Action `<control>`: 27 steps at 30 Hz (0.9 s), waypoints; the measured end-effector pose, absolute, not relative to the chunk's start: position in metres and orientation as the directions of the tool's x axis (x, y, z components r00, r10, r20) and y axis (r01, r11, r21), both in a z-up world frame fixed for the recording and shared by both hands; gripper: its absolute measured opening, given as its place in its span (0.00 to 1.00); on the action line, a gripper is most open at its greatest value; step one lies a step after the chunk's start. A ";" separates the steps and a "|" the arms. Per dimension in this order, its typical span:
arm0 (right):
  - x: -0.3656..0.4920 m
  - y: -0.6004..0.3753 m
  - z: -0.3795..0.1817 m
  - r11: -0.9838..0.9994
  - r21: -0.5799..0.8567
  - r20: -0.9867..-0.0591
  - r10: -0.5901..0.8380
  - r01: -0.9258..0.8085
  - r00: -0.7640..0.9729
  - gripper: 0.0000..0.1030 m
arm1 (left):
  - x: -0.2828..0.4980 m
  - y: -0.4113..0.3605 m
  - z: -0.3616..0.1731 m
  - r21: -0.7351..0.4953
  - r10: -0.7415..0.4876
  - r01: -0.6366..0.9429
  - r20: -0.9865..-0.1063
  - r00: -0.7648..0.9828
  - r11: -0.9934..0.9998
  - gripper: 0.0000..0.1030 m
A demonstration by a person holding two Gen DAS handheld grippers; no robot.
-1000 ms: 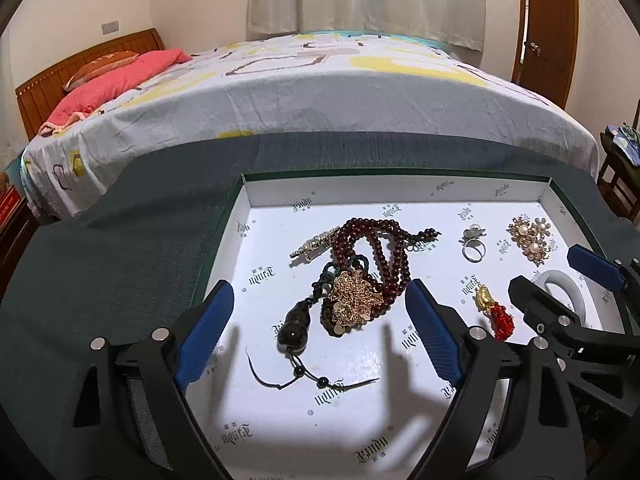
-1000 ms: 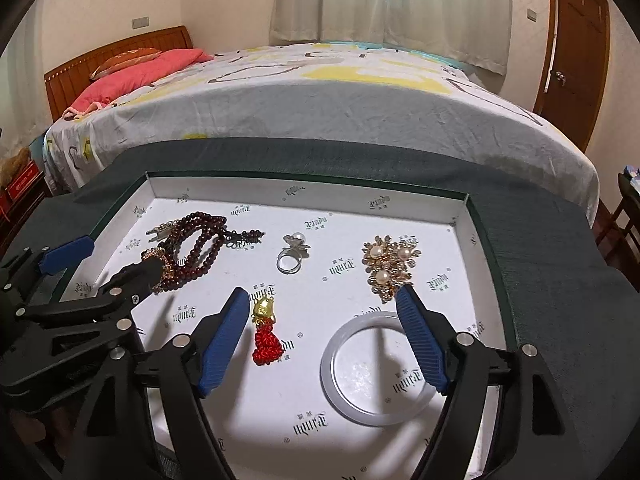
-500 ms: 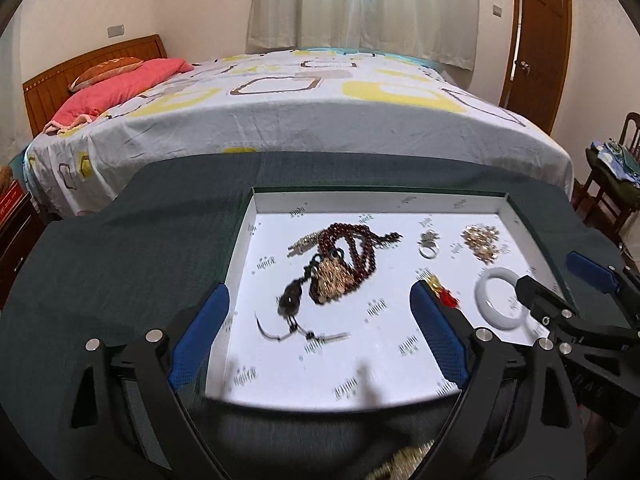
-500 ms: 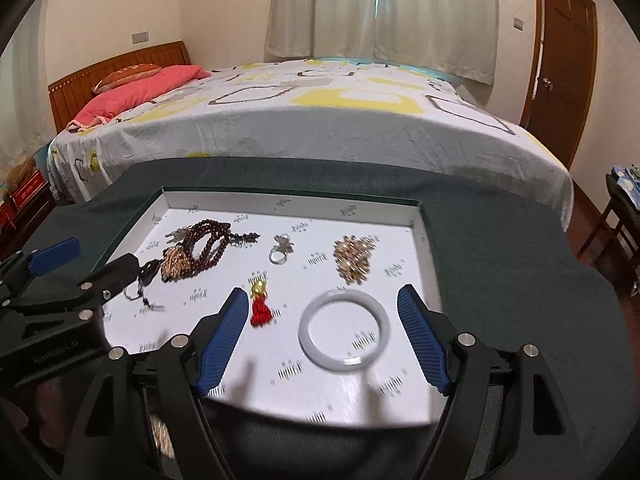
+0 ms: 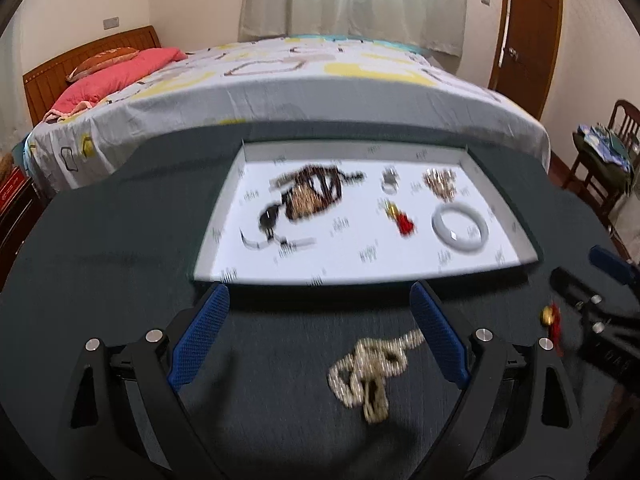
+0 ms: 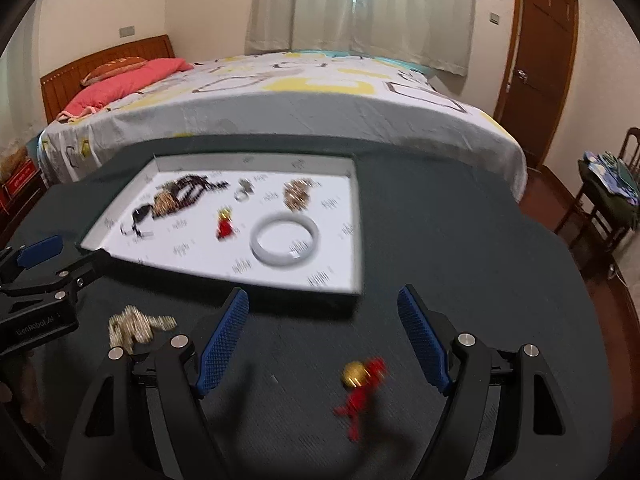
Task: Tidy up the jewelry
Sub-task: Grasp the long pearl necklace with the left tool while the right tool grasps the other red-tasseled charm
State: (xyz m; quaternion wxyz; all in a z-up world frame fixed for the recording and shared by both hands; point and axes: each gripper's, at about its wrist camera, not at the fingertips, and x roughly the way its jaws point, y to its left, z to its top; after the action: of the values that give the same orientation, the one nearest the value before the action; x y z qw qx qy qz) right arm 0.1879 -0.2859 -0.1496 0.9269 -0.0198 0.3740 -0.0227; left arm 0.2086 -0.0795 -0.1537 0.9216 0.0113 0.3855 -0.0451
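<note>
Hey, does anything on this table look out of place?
Yes. A gold chain and a red tassel charm lie loose on the dark cloth, outside the white tray that holds the other jewelry. In the tray, the bead necklaces sit in a tangle.

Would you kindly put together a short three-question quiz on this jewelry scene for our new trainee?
1. True or false: the white bangle lies inside the tray.
2. Which piece lies on the dark cloth between the fingers of the left hand-held gripper?
A. pearl ring
B. gold chain
C. dark bead necklace
3. Fill in: the red tassel charm outside the tray lies in front of the ____ hand-held gripper.

Key
1. True.
2. B; the jaws stand open and do not touch it.
3. Right; its jaws are open too. A second tassel charm lies in the tray.
</note>
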 end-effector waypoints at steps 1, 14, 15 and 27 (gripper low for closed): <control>0.183 -0.290 -0.151 0.998 -0.050 -0.698 -0.059 0.033 0.713 0.72 | 0.205 -0.080 -0.156 -0.012 -0.073 0.093 -0.715 0.696 0.996 0.87; 0.157 -0.314 -0.181 0.996 -0.009 -0.739 -0.066 0.088 0.670 0.72 | 0.174 -0.078 -0.175 0.011 -0.048 0.086 -0.747 0.663 0.996 0.87; 0.158 -0.315 -0.181 0.996 -0.003 -0.738 -0.066 0.095 0.671 0.72 | 0.174 -0.078 -0.175 0.012 -0.048 0.085 -0.748 0.662 0.996 0.87; 0.175 -0.307 -0.199 0.998 -0.009 -0.775 -0.047 0.064 0.630 0.42 | 0.179 -0.078 -0.182 0.010 -0.050 0.088 -0.760 0.648 0.996 0.87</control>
State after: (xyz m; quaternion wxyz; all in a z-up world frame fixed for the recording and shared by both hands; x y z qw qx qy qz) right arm 0.1748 -0.3066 -0.1989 0.9027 0.0097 0.4291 -0.0309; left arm 0.1789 -0.0782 -0.1823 0.9076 0.0229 0.4176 -0.0380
